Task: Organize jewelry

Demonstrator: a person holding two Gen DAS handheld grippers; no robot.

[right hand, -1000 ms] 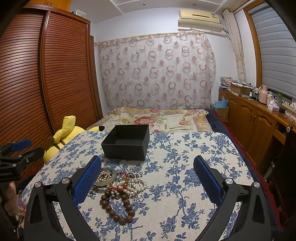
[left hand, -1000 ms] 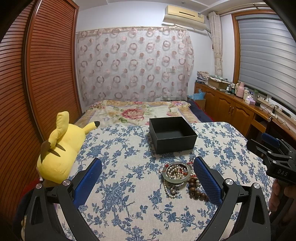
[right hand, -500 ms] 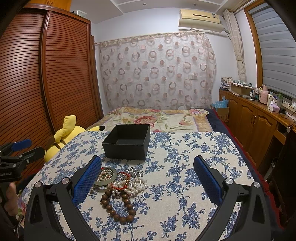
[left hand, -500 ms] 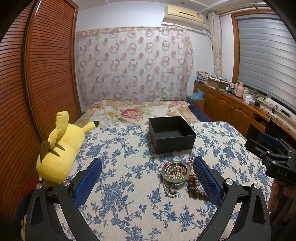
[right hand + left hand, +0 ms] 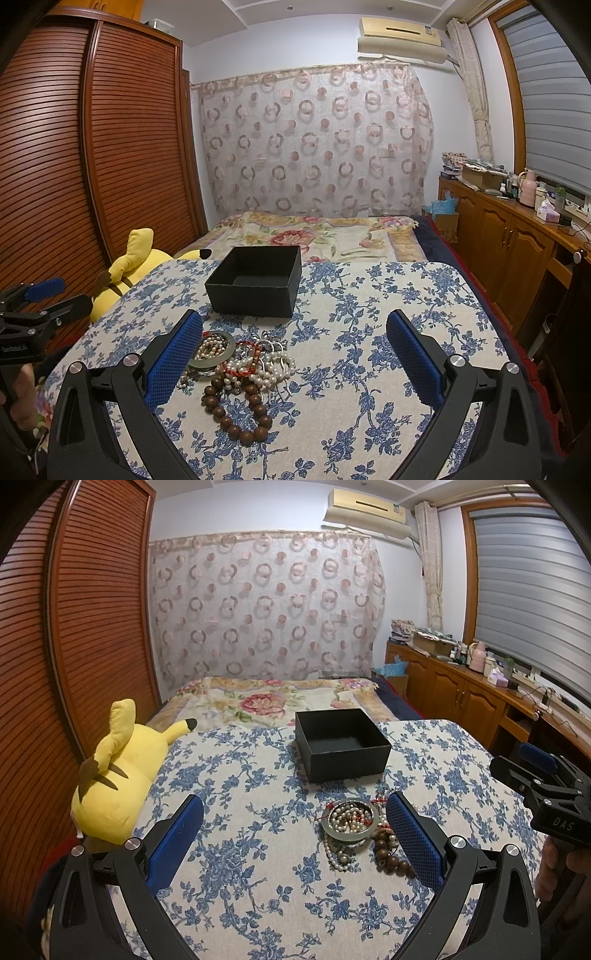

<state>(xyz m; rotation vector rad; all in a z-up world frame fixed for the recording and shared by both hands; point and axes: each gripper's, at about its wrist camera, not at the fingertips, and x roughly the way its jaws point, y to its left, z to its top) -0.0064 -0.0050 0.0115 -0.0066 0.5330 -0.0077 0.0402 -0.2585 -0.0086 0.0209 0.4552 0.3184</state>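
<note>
A pile of jewelry lies on the blue-flowered tablecloth point(image 5: 369, 332): a grey-green bangle point(image 5: 212, 350) with pearl strands in it, a red bead bracelet point(image 5: 245, 356), white pearl strands point(image 5: 275, 371) and a brown wooden bead bracelet point(image 5: 236, 410). The pile also shows in the left wrist view point(image 5: 351, 818). An open, empty black box point(image 5: 255, 280) point(image 5: 341, 744) stands just behind the pile. My left gripper point(image 5: 293, 840) is open and empty, above the table's near edge, left of the pile. My right gripper point(image 5: 293, 360) is open and empty, right of the pile.
A yellow plush toy point(image 5: 118, 775) lies at the table's left edge. A bed with a floral cover point(image 5: 314, 232) is behind the table. Wooden wardrobe doors point(image 5: 92, 166) stand at the left and a wooden sideboard point(image 5: 509, 236) at the right.
Both grippers have drifted very slightly; the view has hardly shifted. The jewelry and box have not moved.
</note>
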